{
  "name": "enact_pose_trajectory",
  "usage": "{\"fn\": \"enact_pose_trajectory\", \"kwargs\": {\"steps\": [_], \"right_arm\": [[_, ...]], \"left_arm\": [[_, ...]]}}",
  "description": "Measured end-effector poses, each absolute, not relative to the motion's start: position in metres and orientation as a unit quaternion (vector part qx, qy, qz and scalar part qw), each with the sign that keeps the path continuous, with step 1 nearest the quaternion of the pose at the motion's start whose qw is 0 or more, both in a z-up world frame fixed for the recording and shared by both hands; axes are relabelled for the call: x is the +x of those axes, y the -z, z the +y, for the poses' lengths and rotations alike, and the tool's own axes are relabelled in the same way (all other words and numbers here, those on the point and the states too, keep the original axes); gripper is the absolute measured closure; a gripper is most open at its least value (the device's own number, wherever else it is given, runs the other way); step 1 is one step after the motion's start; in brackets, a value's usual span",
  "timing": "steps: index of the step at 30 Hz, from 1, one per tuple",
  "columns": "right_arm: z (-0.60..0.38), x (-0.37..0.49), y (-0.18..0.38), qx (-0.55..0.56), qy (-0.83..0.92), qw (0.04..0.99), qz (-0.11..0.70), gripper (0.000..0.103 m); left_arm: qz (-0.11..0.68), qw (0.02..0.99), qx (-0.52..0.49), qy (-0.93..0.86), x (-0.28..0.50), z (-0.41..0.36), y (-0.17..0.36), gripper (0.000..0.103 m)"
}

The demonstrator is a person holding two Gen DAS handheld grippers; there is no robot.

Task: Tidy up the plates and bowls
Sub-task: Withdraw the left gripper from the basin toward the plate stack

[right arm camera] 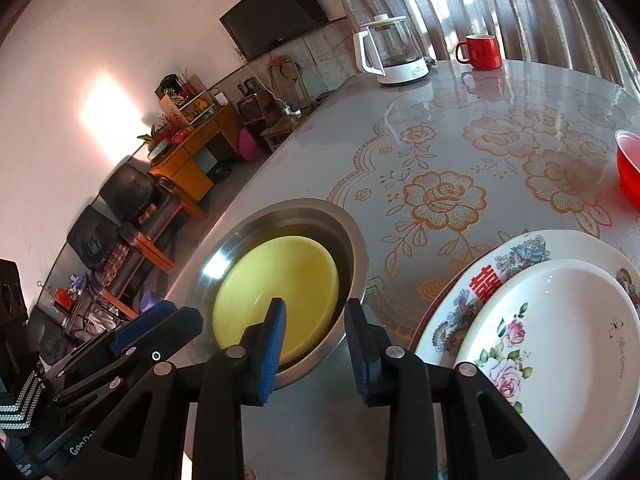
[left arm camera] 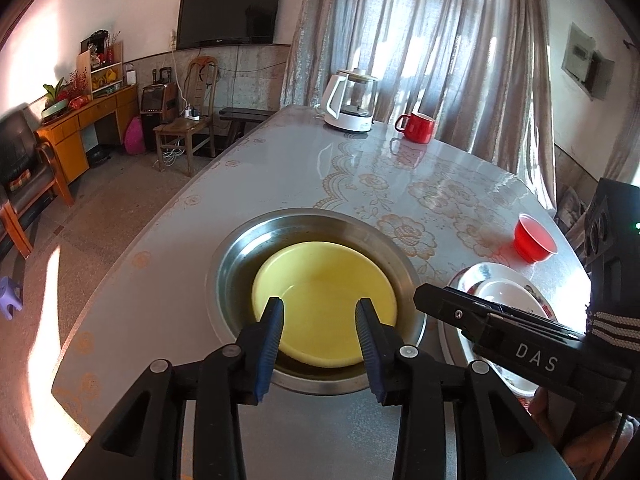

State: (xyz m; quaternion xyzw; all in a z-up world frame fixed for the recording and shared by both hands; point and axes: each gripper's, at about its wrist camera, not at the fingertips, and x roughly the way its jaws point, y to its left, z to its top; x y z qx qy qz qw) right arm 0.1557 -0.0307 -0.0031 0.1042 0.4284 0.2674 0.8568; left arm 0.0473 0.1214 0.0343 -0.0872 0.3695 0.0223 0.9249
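Up close, L gripper & R gripper both hang released, nothing between the jaws, above a yellow bowl nested in a steel bowl. Just beside, white plate sits stacked on floral plate on the table.

Both wrist cams look down, close, sharing yellow bowl.

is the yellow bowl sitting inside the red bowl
No, the yellow bowl sits inside the steel basin, while the red bowl stands apart on the table.
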Motion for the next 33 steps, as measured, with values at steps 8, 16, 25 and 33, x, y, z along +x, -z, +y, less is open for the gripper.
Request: {"fn": "enact_pose_trajectory", "kwargs": {"steps": [8,16,25,33], "right_arm": [[-0.058,0.153,-0.002,0.125,-0.247,0.865,0.419,0.073],[-0.102,0.150,-0.010,0.152,-0.208,0.879,0.402,0.073],[-0.169,0.145,-0.012,0.194,-0.141,0.891,0.385,0.069],[-0.219,0.139,-0.011,0.223,-0.092,0.897,0.371,0.069]], "left_arm": [[0.365,0.928,-0.075,-0.004,0.045,0.106,-0.040,0.065],[0.367,0.929,-0.054,0.019,0.049,0.084,-0.042,0.063],[0.371,0.927,-0.013,0.054,0.063,0.042,-0.044,0.062],[0.371,0.924,0.028,0.088,0.077,0.000,-0.047,0.062]]}}
